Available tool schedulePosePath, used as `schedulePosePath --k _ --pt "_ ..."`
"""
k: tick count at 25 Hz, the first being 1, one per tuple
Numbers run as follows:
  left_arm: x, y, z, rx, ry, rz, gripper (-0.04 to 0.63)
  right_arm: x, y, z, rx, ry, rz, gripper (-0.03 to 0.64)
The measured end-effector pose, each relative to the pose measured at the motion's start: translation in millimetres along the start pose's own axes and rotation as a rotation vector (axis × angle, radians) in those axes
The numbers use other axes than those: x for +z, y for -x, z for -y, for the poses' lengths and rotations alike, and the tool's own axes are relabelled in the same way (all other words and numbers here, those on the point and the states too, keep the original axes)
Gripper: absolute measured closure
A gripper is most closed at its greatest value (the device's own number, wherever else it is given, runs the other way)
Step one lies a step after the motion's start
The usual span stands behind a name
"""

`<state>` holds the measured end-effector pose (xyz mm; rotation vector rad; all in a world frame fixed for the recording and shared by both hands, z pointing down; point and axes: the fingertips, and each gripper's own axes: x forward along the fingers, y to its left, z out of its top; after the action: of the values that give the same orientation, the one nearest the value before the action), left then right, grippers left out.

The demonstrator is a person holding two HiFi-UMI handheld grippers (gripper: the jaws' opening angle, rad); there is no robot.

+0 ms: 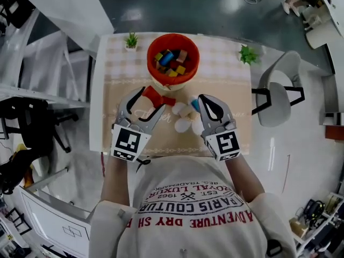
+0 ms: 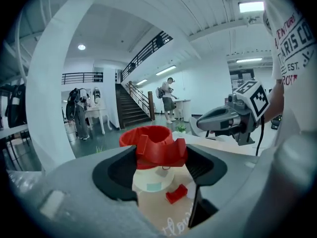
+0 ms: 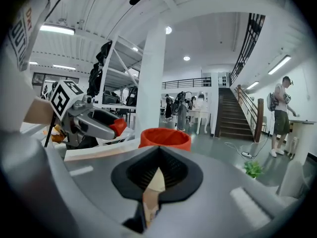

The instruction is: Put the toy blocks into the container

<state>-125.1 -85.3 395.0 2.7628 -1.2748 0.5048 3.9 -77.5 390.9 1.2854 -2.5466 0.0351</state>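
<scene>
Left gripper (image 1: 152, 99) (image 2: 161, 155): jaws set wide and clamped on a red arch-shaped block (image 2: 161, 150), one pad against each side of it. The block is clear of the placemat (image 1: 231, 90).

Directly ahead of these jaws, beyond the held block, stands the container (image 1: 173, 37) (image 2: 144, 133), which has a red rim over a cream base. Several coloured blocks (image 1: 171, 61) already lie inside it. Below the jaws and slightly to their right, a small red block (image 2: 177, 193) lies on the placemat.

Between the two grippers, nearer the right one, loose blocks rest on the placemat: two or three pale pieces (image 1: 183, 124) and a blue one (image 1: 194, 104) just beside the right fingertips.

Right gripper (image 1: 205, 102) (image 3: 157, 175): jaws pressed together with nothing between them. The container (image 3: 165, 138) stands ahead of its tips, and the left gripper (image 3: 89, 123) shows off to its left, level with it.
</scene>
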Motion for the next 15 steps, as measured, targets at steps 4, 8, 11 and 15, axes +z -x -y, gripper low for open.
schedulePosePath --k 4,8,11,15 --pt "25.9 -21.3 -5.3 0.024 -0.017 0.021 0.282 8.6 3.1 15.6 -0.006 0.009 0.018 0.617" --pt "36.8 -47.9 -13.0 0.037 -0.02 0.008 0.281 14.3 5.4 29.8 -0.02 0.016 0.031 0.617" --pt "33.6 -69.5 -21.5 0.043 -0.011 -0.03 0.282 16.0 4.6 37.5 -0.028 0.015 0.034 0.617" --pt "26.3 -92.8 -27.2 0.047 0.002 -0.077 0.281 13.8 4.2 45.9 -0.037 0.001 0.027 0.617"
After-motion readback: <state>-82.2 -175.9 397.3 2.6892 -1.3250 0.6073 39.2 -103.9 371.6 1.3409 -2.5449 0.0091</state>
